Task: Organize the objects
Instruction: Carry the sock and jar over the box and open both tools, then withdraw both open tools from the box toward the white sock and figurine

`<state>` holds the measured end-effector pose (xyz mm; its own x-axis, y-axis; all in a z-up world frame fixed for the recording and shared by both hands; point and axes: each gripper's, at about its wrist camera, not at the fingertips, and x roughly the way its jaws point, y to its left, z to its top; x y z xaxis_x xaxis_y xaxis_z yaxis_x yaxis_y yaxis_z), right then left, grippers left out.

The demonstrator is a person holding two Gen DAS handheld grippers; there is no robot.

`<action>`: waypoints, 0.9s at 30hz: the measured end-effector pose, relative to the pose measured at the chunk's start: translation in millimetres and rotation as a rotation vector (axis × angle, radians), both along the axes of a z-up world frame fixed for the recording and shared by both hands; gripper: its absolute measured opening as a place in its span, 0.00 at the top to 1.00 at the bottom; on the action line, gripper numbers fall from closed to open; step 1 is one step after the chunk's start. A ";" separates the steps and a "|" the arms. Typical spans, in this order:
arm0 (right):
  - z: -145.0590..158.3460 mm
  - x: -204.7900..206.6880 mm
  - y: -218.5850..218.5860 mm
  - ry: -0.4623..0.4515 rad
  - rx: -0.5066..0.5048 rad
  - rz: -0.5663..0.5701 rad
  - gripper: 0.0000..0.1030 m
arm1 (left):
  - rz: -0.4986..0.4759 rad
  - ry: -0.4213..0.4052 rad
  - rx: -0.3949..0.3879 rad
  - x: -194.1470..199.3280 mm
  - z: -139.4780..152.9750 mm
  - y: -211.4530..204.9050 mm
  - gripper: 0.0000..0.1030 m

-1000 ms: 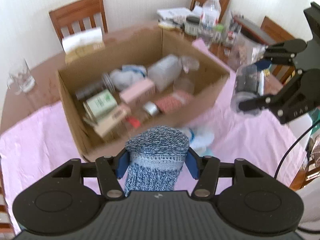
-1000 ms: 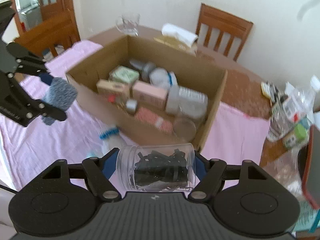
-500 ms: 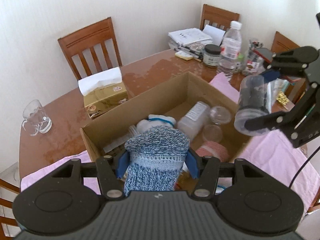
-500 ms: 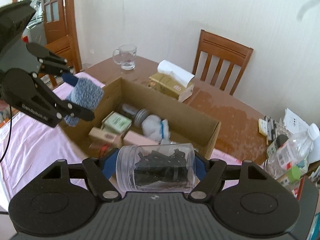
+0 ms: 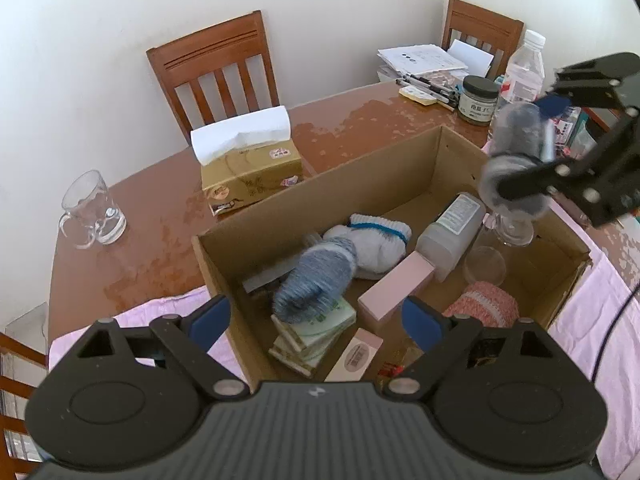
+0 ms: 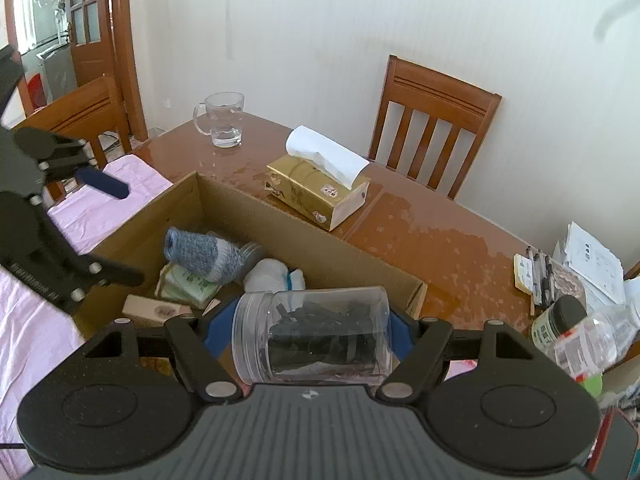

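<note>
An open cardboard box [image 5: 384, 168] [image 6: 248, 208] sits on the table. My left gripper [image 5: 316, 318] [image 6: 116, 232] hangs open over the box's near-left part. Below it the blue knitted sock roll [image 5: 316, 276] [image 6: 204, 254], blurred, lies on a stack of green packets [image 5: 316, 330]. Inside the box are also a white sock bundle [image 5: 376, 244], a pink box [image 5: 394, 290], a white bottle [image 5: 450, 232] and a pink knitted roll [image 5: 486, 306]. My right gripper [image 6: 314, 334] [image 5: 532, 148] is shut on a clear plastic jar [image 6: 316, 340] [image 5: 514, 160] with dark pieces inside, held over the box's right end.
A gold tissue box [image 5: 250, 168] [image 6: 316, 190] and a glass mug [image 5: 90, 210] [image 6: 222, 124] stand on the bare wooden table [image 5: 160, 248] behind the box. Papers, pens, a dark-lidded jar [image 5: 478, 100] and a water bottle [image 5: 522, 74] crowd the far right. Wooden chairs [image 5: 216, 68] line the wall. Pink cloth [image 5: 600, 308] covers the near side.
My left gripper opened and let go of the blue sock roll, which dropped into the box. Both grippers moved farther over the box, the right one still with its jar.
</note>
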<state>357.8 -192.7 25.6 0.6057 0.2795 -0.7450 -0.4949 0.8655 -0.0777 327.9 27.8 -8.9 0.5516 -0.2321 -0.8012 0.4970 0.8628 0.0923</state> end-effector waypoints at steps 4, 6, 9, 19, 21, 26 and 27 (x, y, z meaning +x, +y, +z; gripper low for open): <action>-3.3 15.3 4.0 -0.005 -0.012 -0.001 0.23 | 0.005 -0.002 -0.010 -4.7 1.6 4.7 0.10; -4.9 23.7 6.0 -0.014 -0.022 -0.002 0.23 | 0.007 0.003 -0.016 -6.0 2.1 6.5 0.10; -8.1 35.5 9.7 -0.020 -0.040 -0.010 0.23 | 0.012 0.005 -0.026 -7.9 2.9 8.1 0.10; -5.8 33.8 6.8 -0.043 -0.041 -0.054 0.00 | 0.047 -0.002 -0.035 -16.7 7.3 14.2 0.07; -4.9 29.0 6.1 -0.041 -0.044 -0.056 0.00 | 0.050 -0.004 -0.039 -20.3 8.4 14.1 0.07; -4.4 11.5 7.6 -0.033 -0.053 -0.048 0.00 | 0.048 0.007 -0.056 -30.2 9.0 13.6 0.07; -4.4 7.4 8.1 -0.032 -0.055 -0.047 0.00 | 0.051 0.010 -0.056 -32.2 8.8 13.4 0.07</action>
